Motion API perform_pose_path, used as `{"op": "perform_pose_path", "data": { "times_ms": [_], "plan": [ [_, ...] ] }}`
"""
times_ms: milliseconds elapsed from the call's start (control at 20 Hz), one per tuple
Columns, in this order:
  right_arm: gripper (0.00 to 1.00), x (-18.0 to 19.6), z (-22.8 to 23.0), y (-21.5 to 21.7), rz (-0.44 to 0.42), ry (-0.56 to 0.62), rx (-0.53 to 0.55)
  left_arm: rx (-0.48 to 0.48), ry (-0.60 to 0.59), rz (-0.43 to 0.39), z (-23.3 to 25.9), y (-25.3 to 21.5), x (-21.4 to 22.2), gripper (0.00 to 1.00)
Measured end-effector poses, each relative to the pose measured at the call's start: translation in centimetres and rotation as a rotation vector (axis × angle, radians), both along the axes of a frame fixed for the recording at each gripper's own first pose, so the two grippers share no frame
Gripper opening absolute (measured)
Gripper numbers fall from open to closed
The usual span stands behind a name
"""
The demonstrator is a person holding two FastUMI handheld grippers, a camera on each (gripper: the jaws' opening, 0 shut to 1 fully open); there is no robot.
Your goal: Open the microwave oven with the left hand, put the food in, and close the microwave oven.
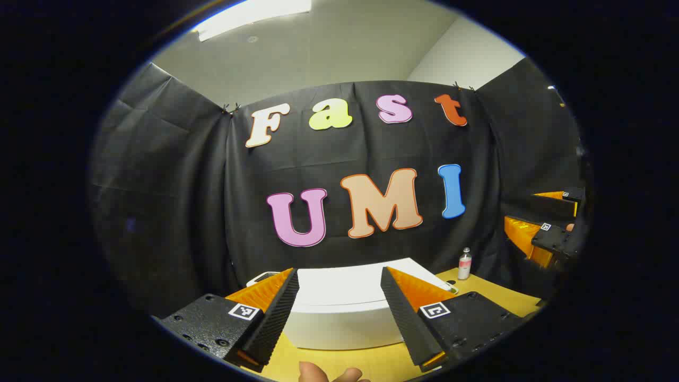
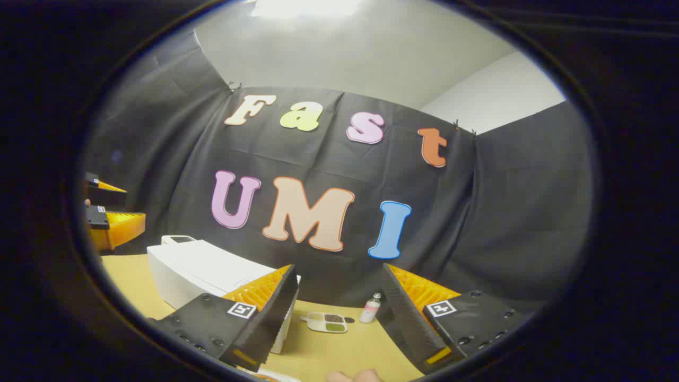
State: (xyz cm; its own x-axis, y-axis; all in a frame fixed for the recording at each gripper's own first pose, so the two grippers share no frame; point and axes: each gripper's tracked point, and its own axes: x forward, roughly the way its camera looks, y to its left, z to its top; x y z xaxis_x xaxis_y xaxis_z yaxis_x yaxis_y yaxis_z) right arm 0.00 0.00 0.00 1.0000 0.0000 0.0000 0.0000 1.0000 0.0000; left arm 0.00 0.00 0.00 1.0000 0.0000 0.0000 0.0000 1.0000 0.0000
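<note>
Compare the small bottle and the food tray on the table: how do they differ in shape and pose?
The small bottle stands upright and is tall and narrow; the food tray lies flat and is low and wide. The bottle is closed with a cap; the tray is open on top, showing dark and green food in compartments. Both rest on the yellow table, right of the microwave.

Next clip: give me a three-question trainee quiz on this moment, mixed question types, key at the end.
1. True or false: the left gripper is shut on the white box-shaped microwave oven.
2. What lies on the yellow wooden table between the microwave oven and the small clear bottle with pink contents?
A. a white compartment tray of food
B. a red mug
3. Fill in: the right gripper is ___.

Key: 1 false; 2 A; 3 open.
</note>
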Motion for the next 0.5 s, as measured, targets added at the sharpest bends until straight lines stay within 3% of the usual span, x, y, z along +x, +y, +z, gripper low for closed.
{"op": "perform_pose_path", "data": {
  "times_ms": [200, 250, 500],
  "plan": [
    [0.97, 0.8, -0.7, -0.7, 0.038, 0.017, 0.022, 0.025, 0.023, -0.046, -0.9, -3.1, 0.4, 0.95],
    [0.97, 0.7, -0.9, -0.8, 0.049, 0.016, 0.011, 0.022, 0.037, -0.053, -1.3, -3.8, 0.3, 0.99],
    [0.97, 0.9, -2.3, -0.7, 0.108, 0.015, -0.012, -0.001, 0.052, -0.062, -1.8, -5.1, 0.9, 0.97]
  ]
}}
